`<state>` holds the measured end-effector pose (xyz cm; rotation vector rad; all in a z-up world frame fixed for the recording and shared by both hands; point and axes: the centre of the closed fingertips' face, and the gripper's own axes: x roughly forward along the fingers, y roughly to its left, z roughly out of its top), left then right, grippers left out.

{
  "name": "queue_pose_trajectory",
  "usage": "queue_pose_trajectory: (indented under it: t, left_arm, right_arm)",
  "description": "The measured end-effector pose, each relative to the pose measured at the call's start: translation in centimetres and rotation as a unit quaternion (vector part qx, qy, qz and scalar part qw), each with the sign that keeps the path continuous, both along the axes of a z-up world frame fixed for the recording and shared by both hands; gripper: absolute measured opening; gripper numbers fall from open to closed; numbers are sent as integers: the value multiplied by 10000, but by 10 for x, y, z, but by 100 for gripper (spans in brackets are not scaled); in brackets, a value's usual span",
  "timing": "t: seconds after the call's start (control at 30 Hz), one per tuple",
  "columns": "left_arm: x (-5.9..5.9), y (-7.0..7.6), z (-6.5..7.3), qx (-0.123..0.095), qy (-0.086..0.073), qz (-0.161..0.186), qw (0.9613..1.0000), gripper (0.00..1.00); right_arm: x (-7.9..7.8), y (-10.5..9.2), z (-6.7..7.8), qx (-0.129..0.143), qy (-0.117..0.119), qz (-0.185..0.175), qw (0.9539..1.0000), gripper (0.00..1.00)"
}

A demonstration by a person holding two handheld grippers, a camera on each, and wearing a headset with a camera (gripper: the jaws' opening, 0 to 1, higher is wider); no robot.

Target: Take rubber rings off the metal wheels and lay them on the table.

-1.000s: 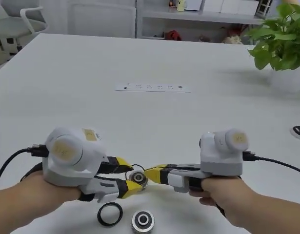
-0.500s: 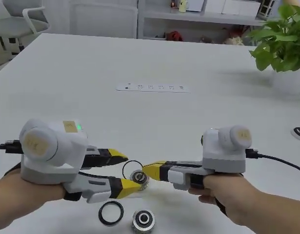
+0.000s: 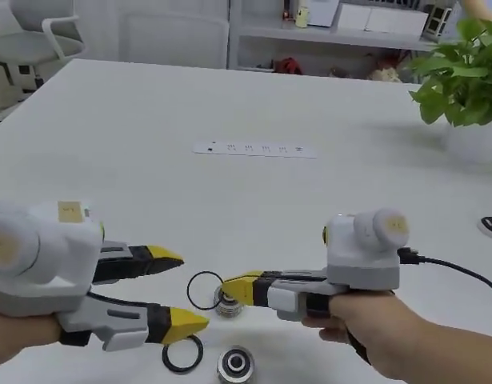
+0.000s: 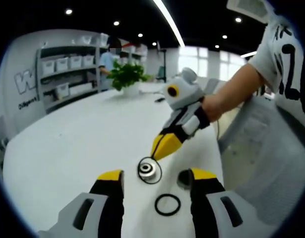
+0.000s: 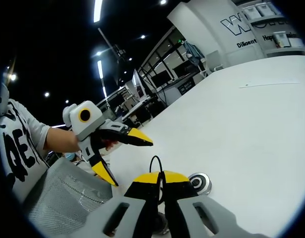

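- Between your jaw tips, the thin black ring [image 3: 190, 290] sits pinched in your closed right gripper [image 3: 234, 288], right by its wheel [image 3: 226, 305]. Whether it's fully free, I can't tell.
- Lift clear, then lay it flat beside the other ring [image 3: 182, 353].
- Your left gripper [image 4: 157, 174] gapes wide, empty.
- Limp rubber loop; shiny round metal wheel.

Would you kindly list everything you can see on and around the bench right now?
Table: one, white.
Metal wheels: two, silver; near wheel by the table edge, far wheel just beyond it.
Rubber rings: two, black; loose ring flat beside the near wheel, held ring at the far wheel.
Power strip: one, white, mid-table.
Plant: one, green, far right.
Left gripper: one, white with yellow tips, open.
Right gripper: one, same colours, shut on the held ring.
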<state>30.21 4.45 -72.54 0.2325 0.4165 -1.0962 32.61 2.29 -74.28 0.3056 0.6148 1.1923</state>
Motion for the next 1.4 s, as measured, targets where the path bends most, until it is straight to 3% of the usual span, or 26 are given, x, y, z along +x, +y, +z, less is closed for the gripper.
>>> queue_pose_trajectory:
  t: [0.3, 0.63, 1.4]
  left_arm:
    - [-11, 15, -4, 98, 48, 28, 9999, 59]
    - [-21, 27, -14, 189, 177, 96, 9996, 61]
    - [-28, 41, -26, 194, 325, 250, 9990, 61]
  right_arm:
    - [-14, 10, -2, -70, 37, 227, 9997, 0]
    - [-29, 18, -15, -289, 73, 534, 9981, 0]
    - [-42, 25, -47, -837, 175, 844, 9928, 0]
